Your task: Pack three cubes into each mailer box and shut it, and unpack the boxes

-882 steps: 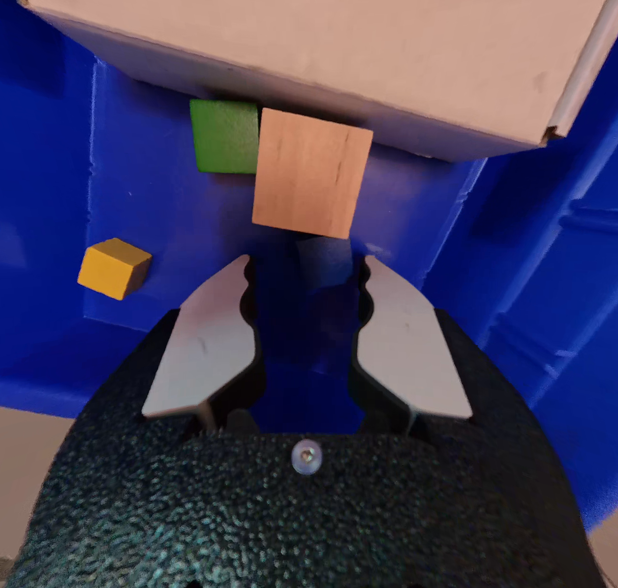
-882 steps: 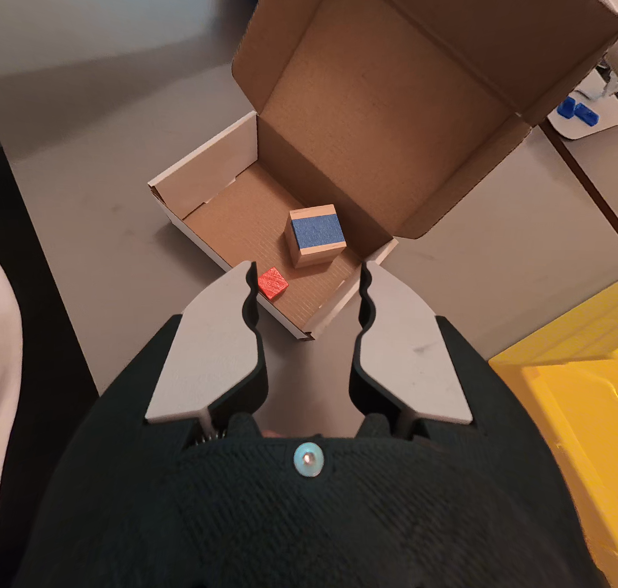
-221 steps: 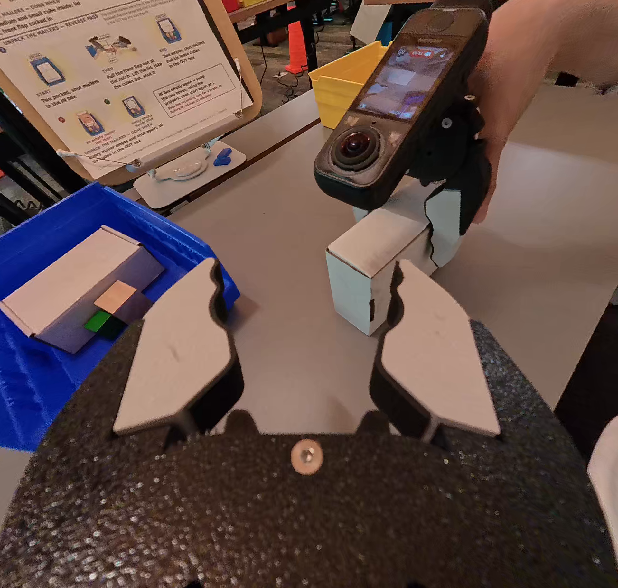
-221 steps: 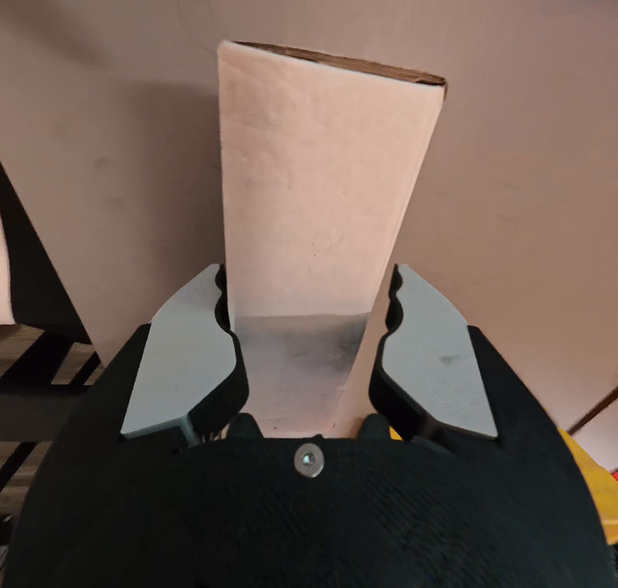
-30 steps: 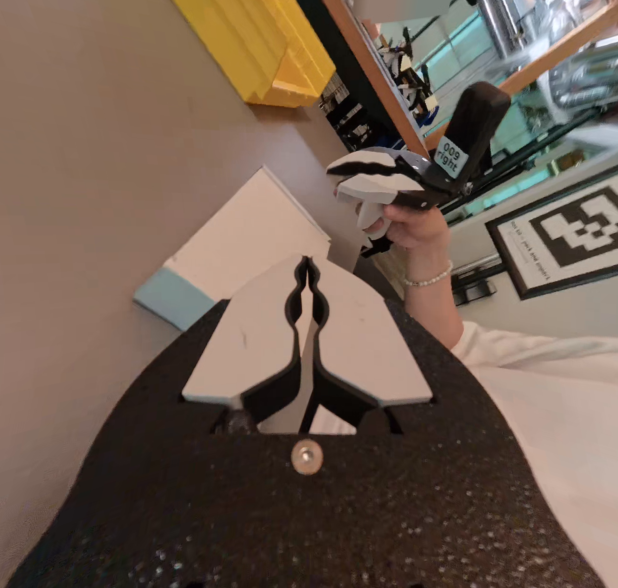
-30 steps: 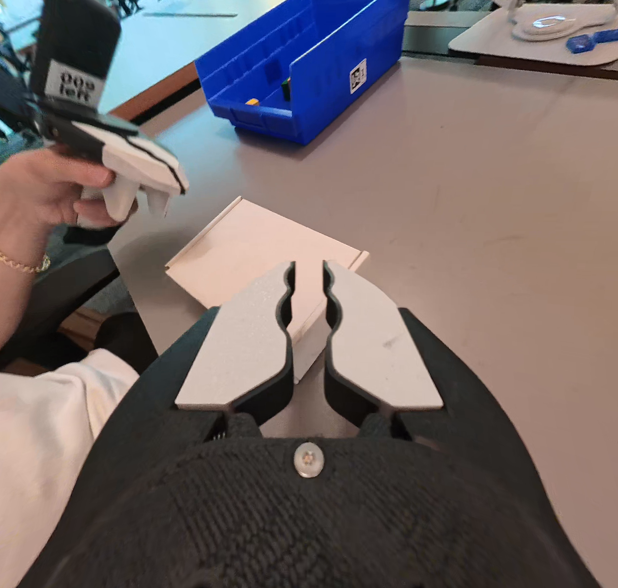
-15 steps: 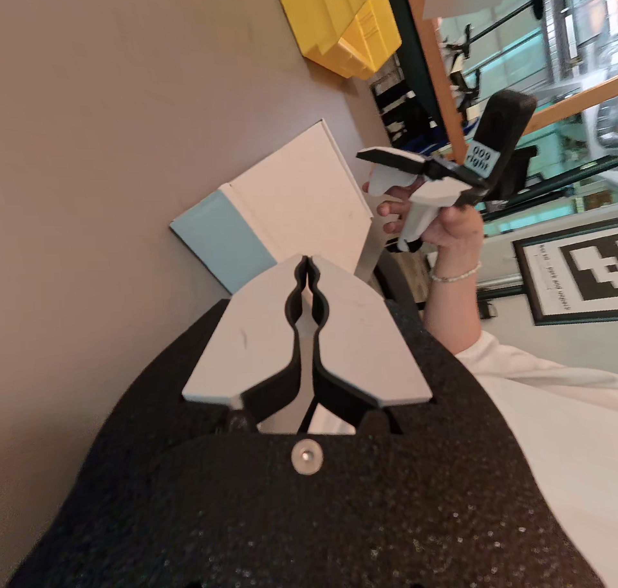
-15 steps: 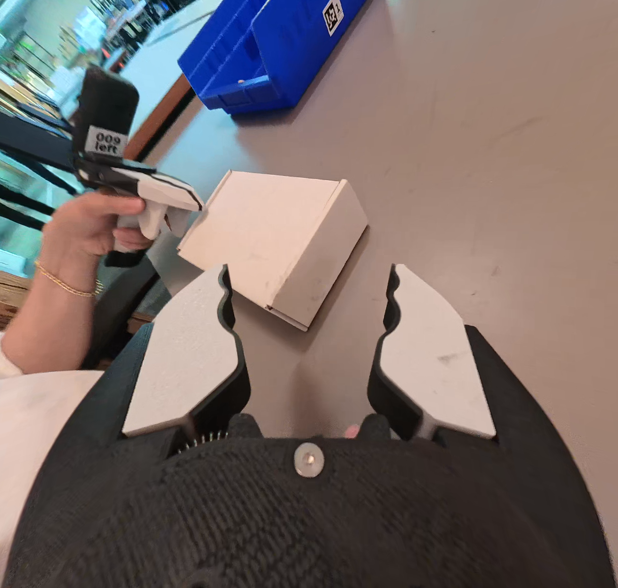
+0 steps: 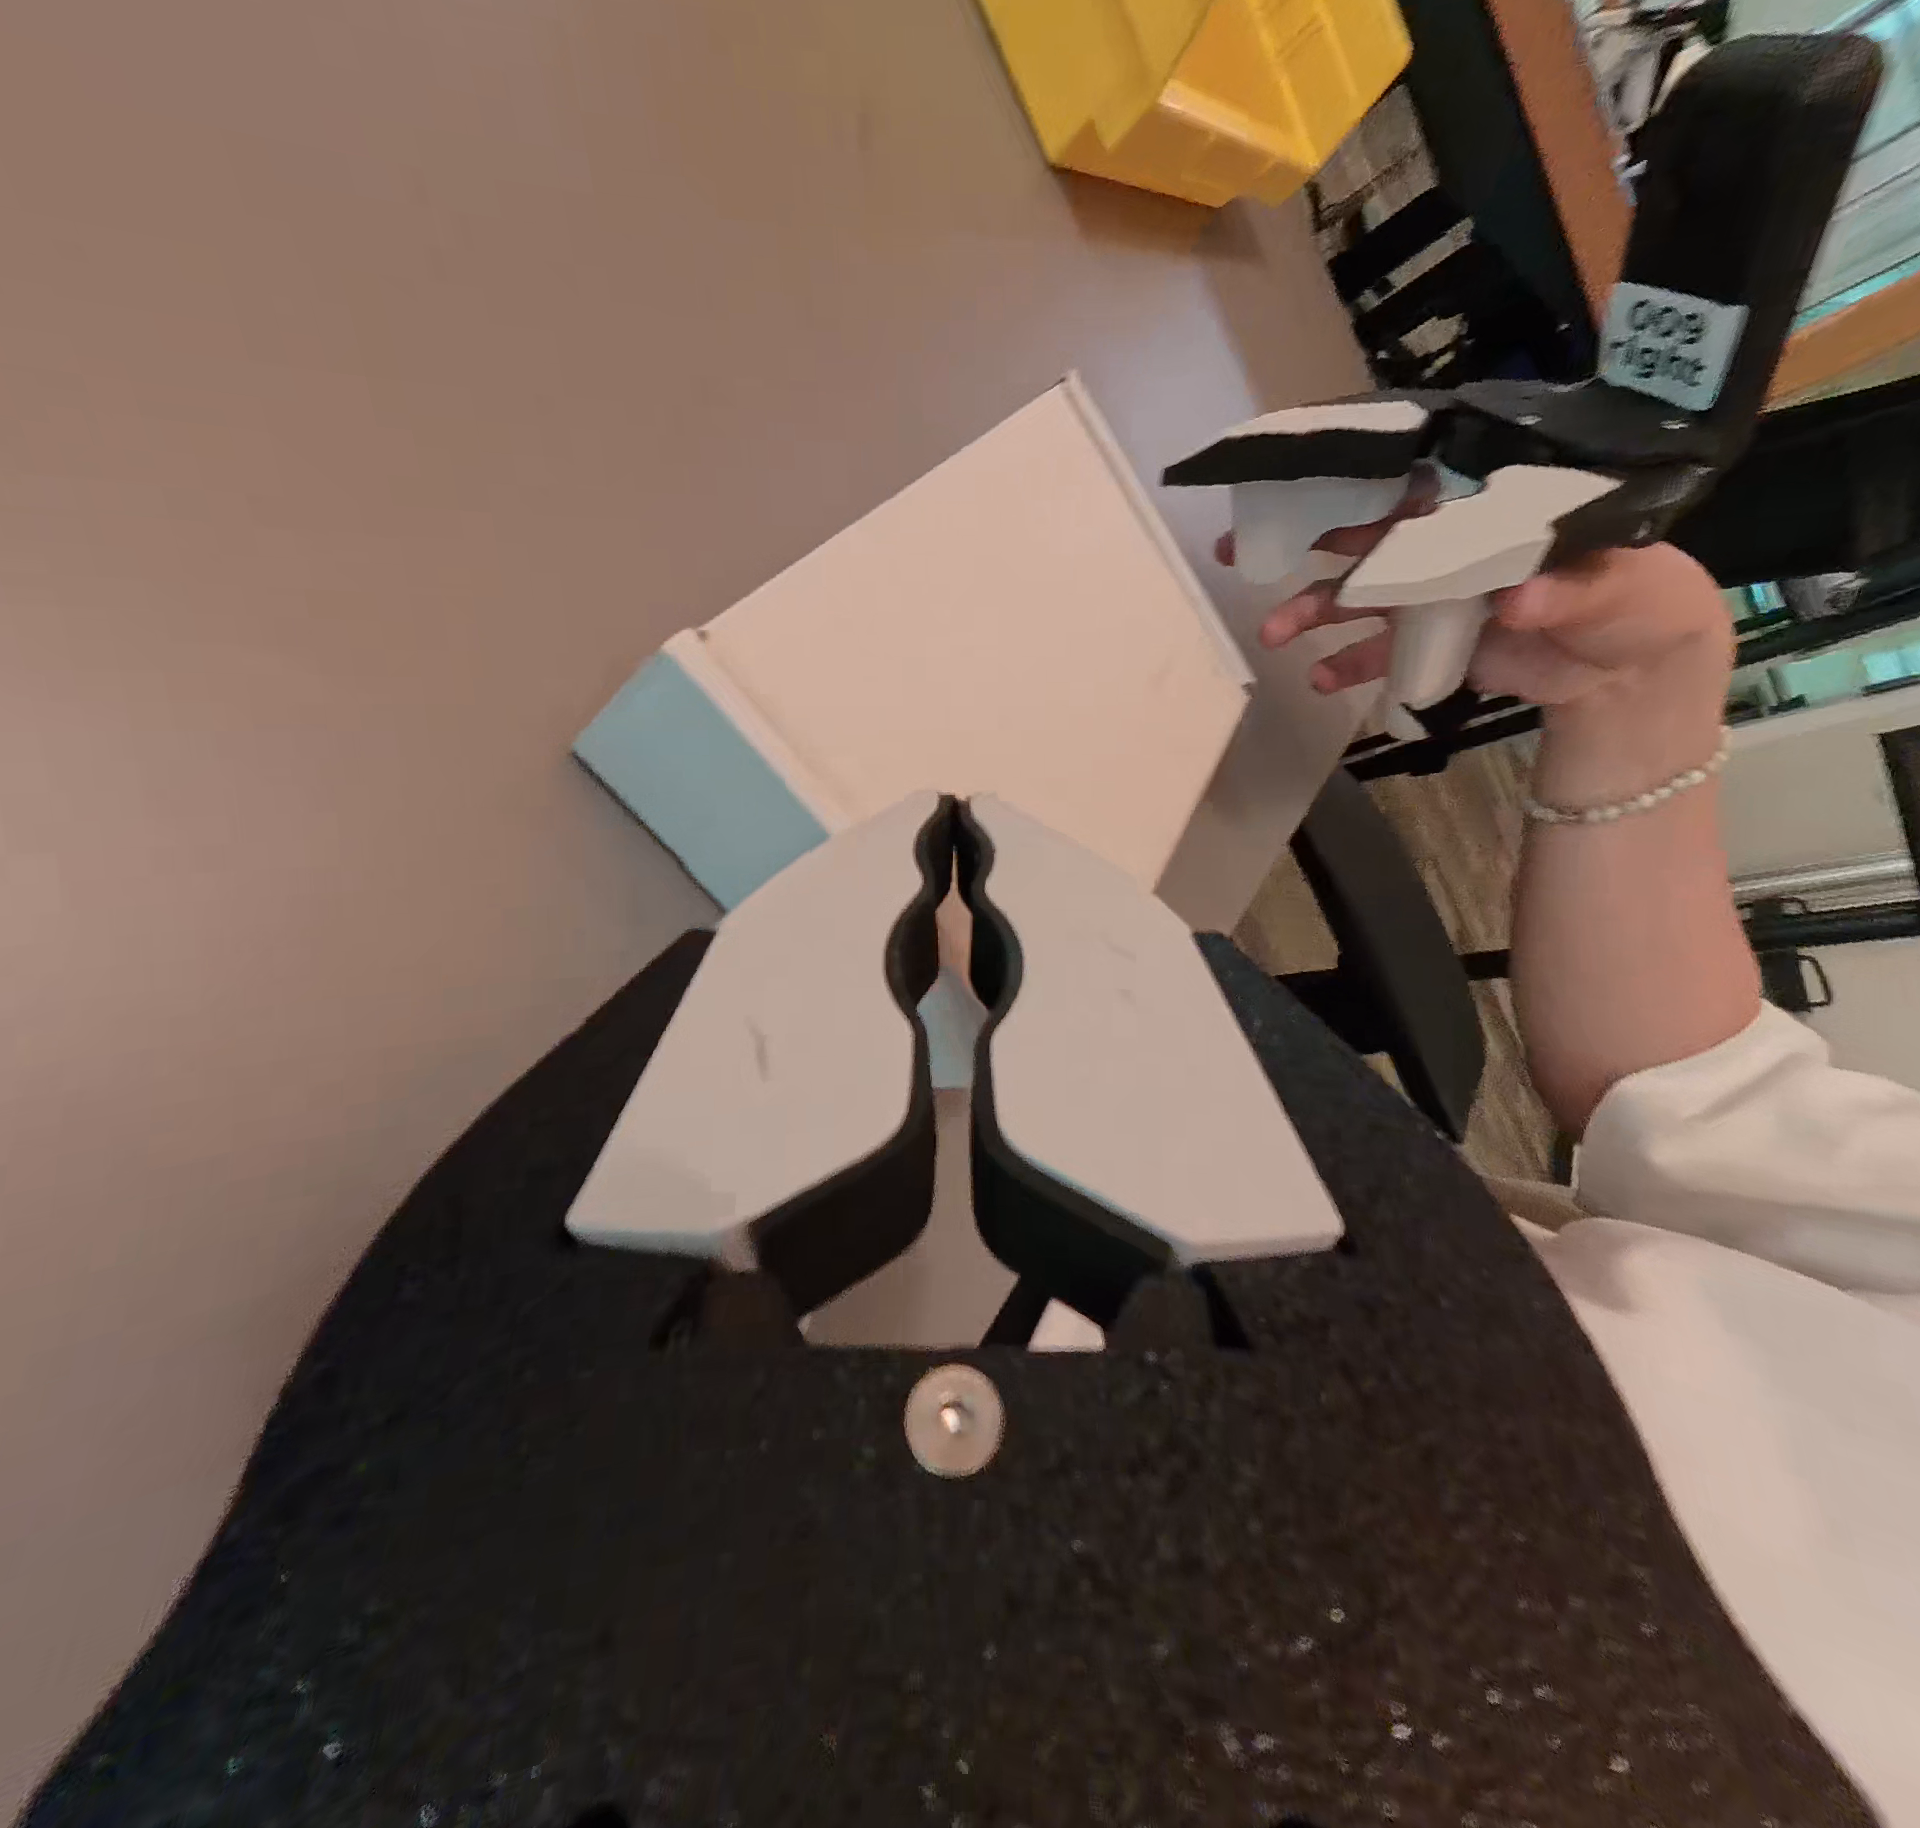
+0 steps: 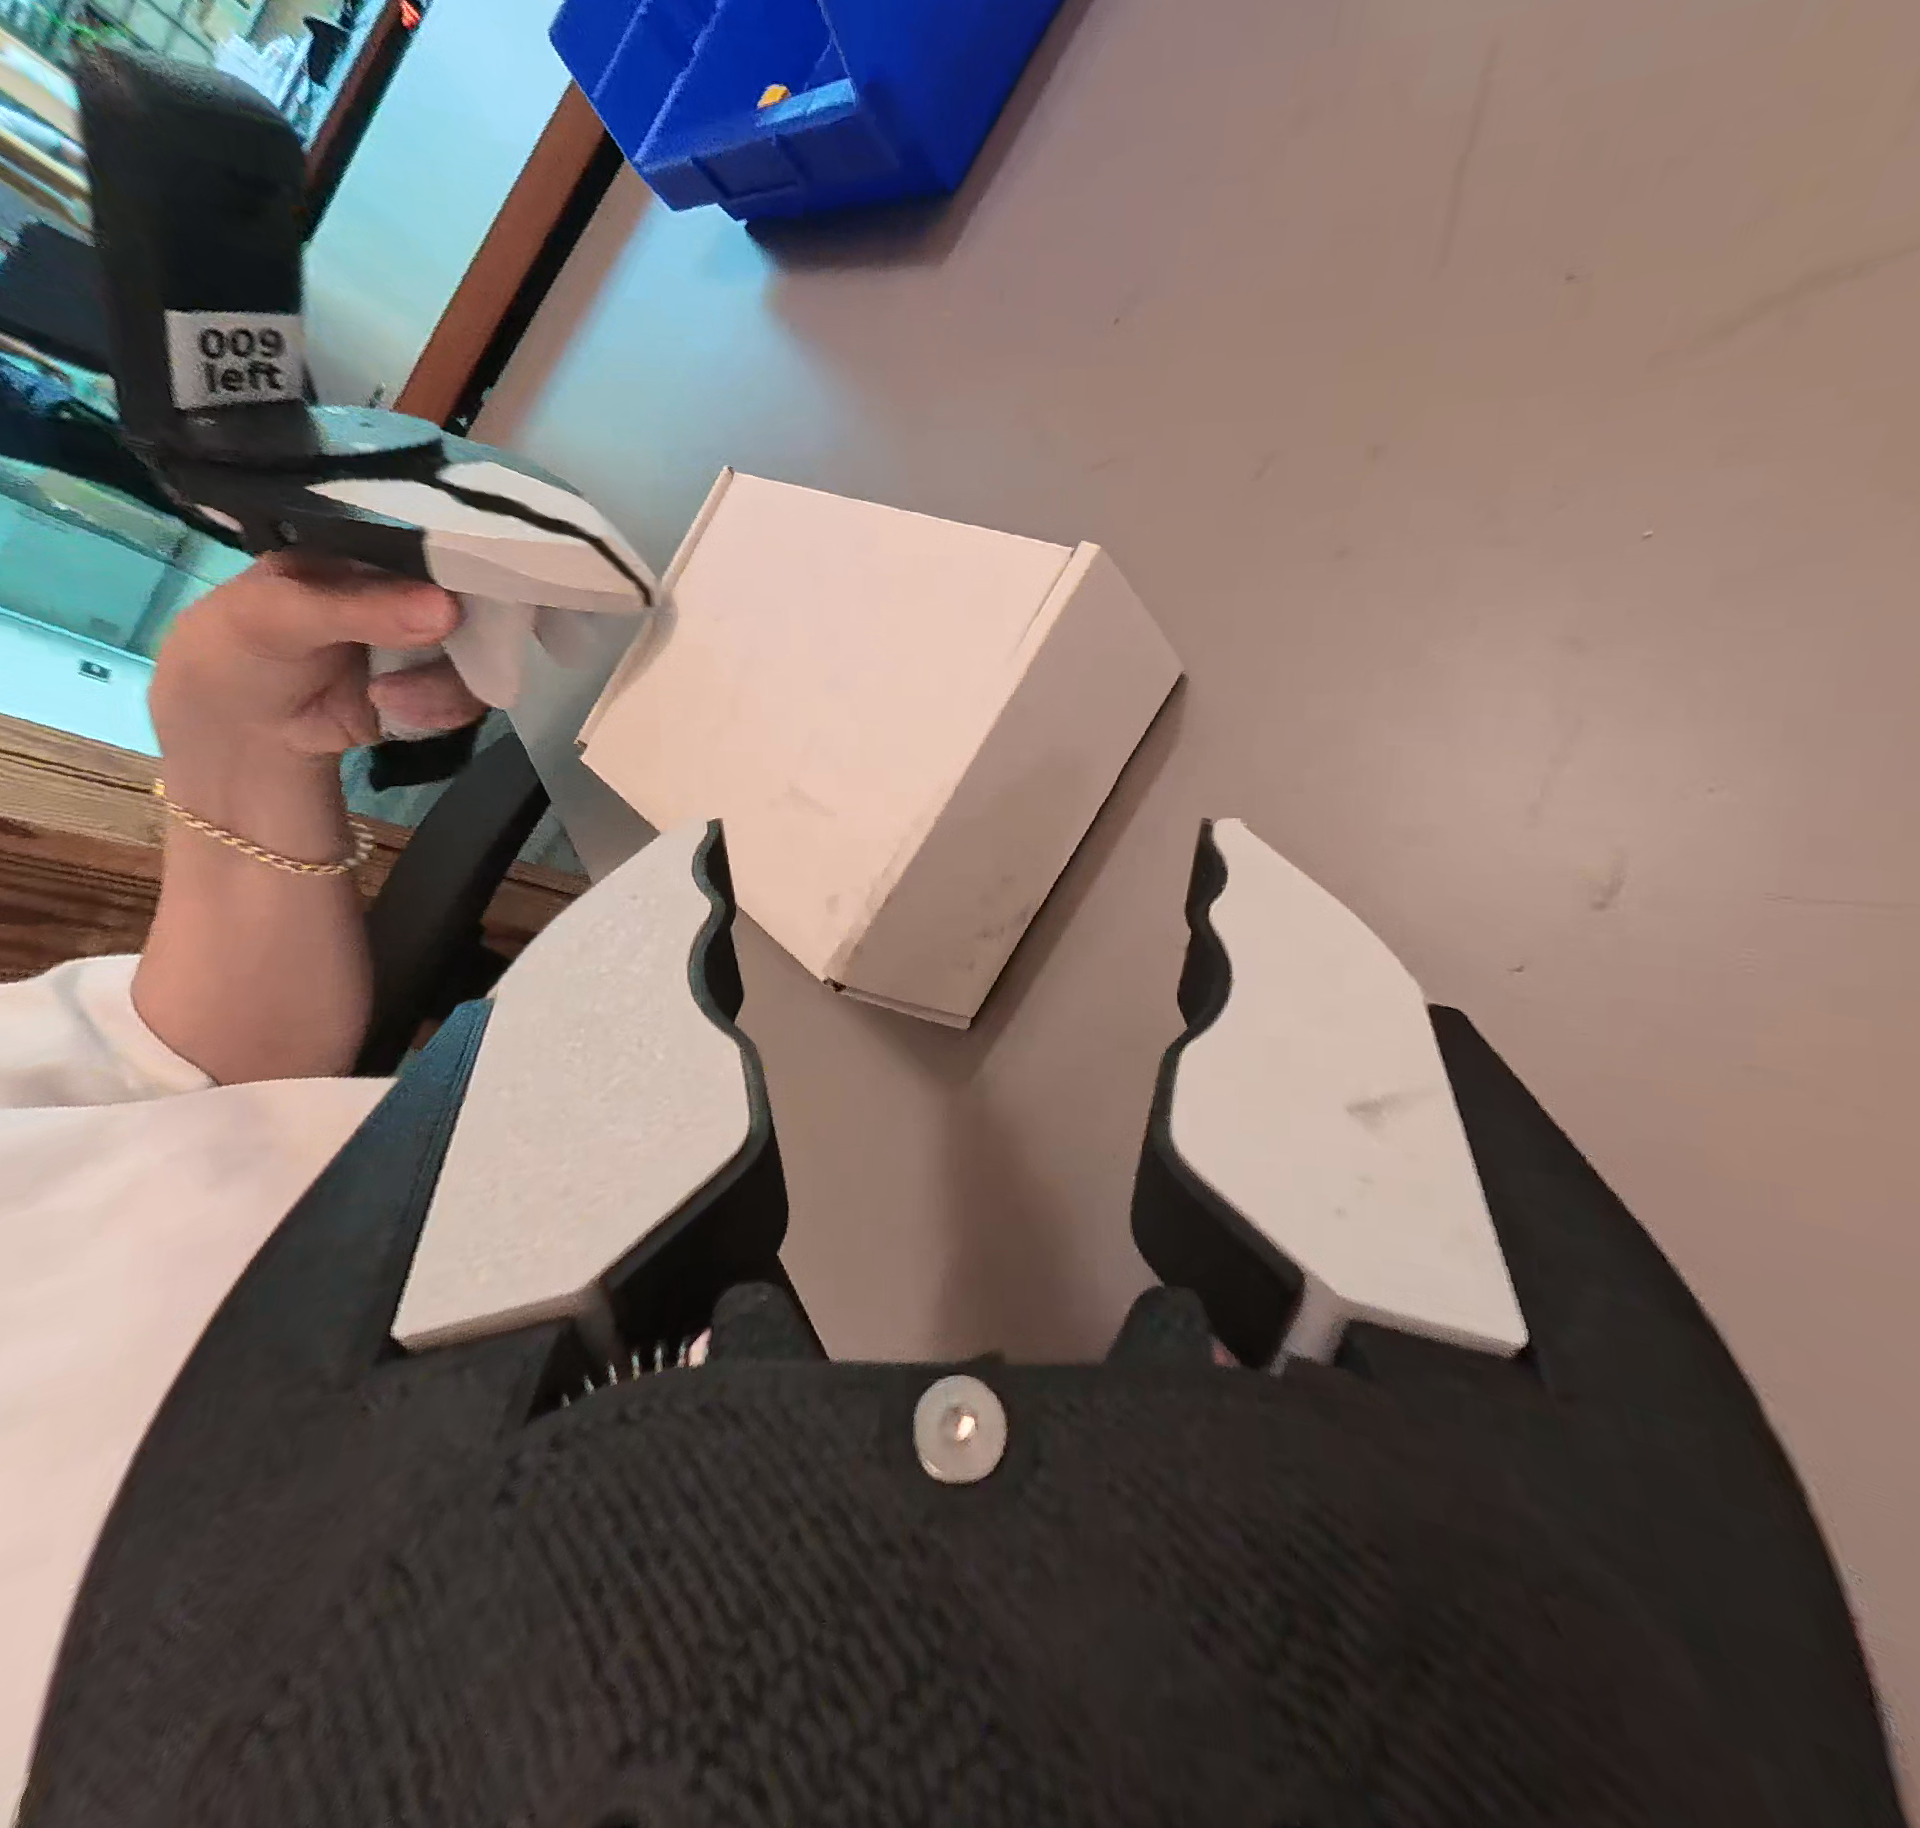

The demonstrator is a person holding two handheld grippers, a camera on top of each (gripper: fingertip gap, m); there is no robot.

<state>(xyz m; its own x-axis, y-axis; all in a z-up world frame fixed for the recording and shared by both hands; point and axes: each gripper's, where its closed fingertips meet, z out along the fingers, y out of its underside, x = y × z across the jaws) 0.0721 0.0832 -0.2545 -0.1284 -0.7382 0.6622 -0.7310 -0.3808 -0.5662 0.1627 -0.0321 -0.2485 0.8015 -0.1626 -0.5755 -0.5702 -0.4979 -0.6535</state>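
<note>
Holding our left gripper pinched together on nothing, its tips pressed against each other, we keep it at the near corner of the white mailer box; from the right wrist view its tips sit at the box's left edge, though we cannot tell whether they touch it. Our right gripper is spread wide and empty, hovering just short of the box's nearest corner, with that corner lying between its fingers.

Beyond the tongs, the box sits flat on the grey table, close to the table's near edge, lid down and flaps tucked, so we judge this one shut; we cannot see what it holds. Farther off, a blue bin stands toward the left with a small yellow cube showing inside, and a yellow bin lies toward the right, well apart from the box. We take it that carrying this box off, then any second box and the unpacking, is what remains.

The box lies turned diagonally to us: its longer side runs from near right toward far left, and its short front wall faces our right gripper.
</note>
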